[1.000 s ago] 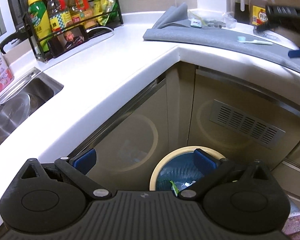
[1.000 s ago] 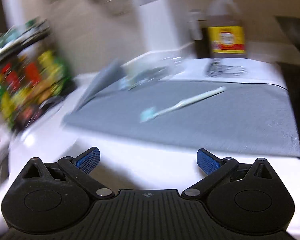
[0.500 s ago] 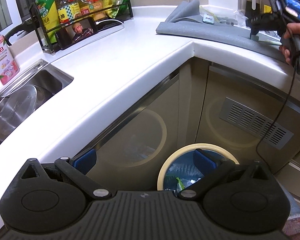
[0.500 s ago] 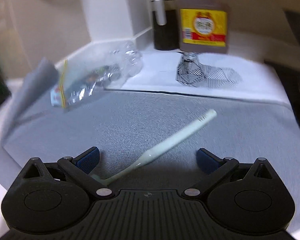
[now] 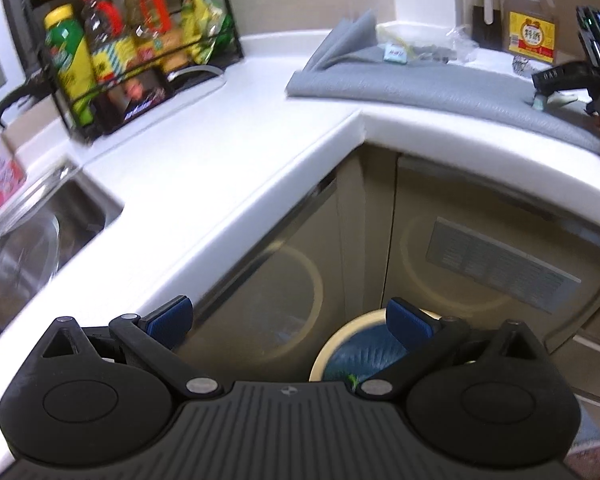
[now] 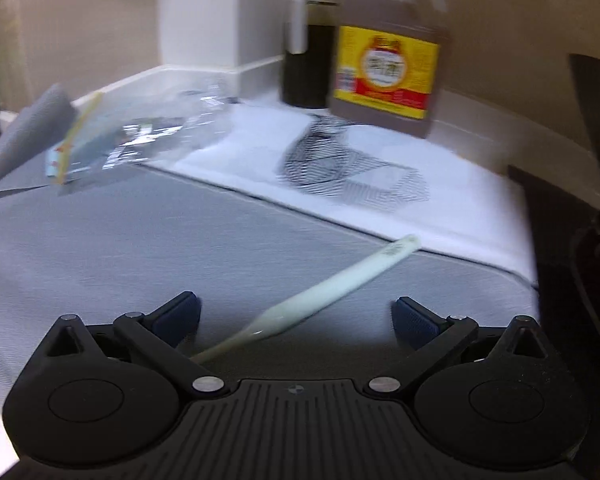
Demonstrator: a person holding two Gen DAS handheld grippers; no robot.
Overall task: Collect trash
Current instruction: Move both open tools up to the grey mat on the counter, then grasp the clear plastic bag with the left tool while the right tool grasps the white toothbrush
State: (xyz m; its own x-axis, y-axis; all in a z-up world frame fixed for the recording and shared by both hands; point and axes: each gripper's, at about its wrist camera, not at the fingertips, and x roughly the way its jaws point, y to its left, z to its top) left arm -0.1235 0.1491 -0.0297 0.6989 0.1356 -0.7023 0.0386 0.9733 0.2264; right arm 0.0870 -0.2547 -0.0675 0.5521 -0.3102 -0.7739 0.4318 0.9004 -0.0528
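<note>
The right claw (image 6: 296,312), jaws wide, straddles the toothbrush (image 6: 328,288) on the grey mat (image 6: 120,248); next, pinch its handle. The left claw (image 5: 288,316) hangs wide and empty above the bin (image 5: 340,344).

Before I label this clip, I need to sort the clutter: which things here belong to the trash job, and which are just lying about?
Part of the job:
toothbrush on the grey mat
clear plastic wrapper
trash bin
right gripper, open over the toothbrush
left gripper, open

Just lying about:
yellow-label jug
dark bottle
bottle rack
sink
</note>
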